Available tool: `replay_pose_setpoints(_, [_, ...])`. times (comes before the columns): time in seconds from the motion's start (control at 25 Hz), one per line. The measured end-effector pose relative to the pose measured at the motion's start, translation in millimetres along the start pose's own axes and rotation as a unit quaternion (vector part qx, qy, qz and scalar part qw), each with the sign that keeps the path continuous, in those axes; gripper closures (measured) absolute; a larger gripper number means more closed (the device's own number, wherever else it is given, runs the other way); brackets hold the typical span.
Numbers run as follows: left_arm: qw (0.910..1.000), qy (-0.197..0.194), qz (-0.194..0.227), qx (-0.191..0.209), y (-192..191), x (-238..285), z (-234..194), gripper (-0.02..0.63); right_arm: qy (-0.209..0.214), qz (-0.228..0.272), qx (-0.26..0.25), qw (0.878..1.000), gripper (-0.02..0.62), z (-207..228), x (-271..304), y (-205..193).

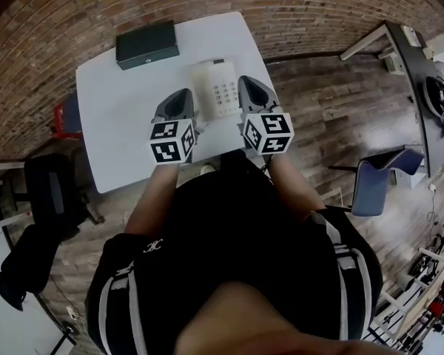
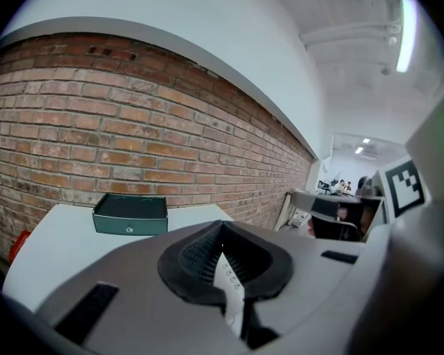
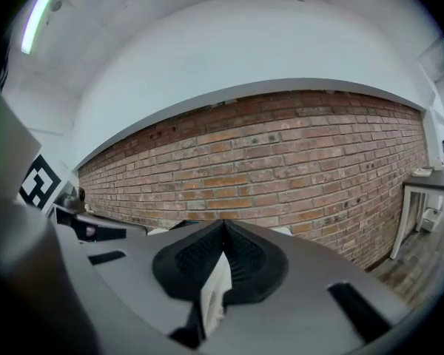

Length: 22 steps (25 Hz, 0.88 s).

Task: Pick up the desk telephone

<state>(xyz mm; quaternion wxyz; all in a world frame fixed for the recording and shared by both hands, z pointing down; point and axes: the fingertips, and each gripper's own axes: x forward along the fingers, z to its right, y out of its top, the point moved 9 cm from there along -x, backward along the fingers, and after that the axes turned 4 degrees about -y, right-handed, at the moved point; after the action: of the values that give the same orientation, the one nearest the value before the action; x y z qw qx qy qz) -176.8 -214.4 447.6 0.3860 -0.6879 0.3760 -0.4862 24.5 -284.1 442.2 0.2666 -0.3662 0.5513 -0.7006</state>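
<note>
The desk telephone (image 1: 218, 87) lies flat on the white table (image 1: 118, 124) in the upper middle of the head view. It is off-white, with the handset along its left side and the keypad facing up. It sits between the two grippers, and neither one holds it.

The left gripper (image 1: 183, 95) is just beside the telephone's lower left edge, and the right gripper (image 1: 250, 81) runs along its right edge. The head view does not show whether either one touches the casing.

In the left gripper view the jaws of the left gripper (image 2: 222, 225) are pressed together at the tips with nothing between them. A narrow white strip of the telephone (image 2: 231, 287) shows through the slot beneath them. In the right gripper view the right gripper (image 3: 223, 225) is closed the same way and is empty.

Toward the upper left of the head view, a dark green box (image 1: 146, 43) sits at the table's far edge, well apart from the telephone. It also appears at centre left in the left gripper view (image 2: 130, 214). A brick wall (image 1: 59, 21) runs behind the table.
</note>
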Motion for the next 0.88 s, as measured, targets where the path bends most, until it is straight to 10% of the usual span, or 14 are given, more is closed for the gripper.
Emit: replay_pose_setpoints(0.88, [0.9827,0.043,-0.126,-0.129,-45.5,100.4,-46.1,0.603,0.073,-0.176,0.047,0.981,0.594,79.9,115.3,-71.5])
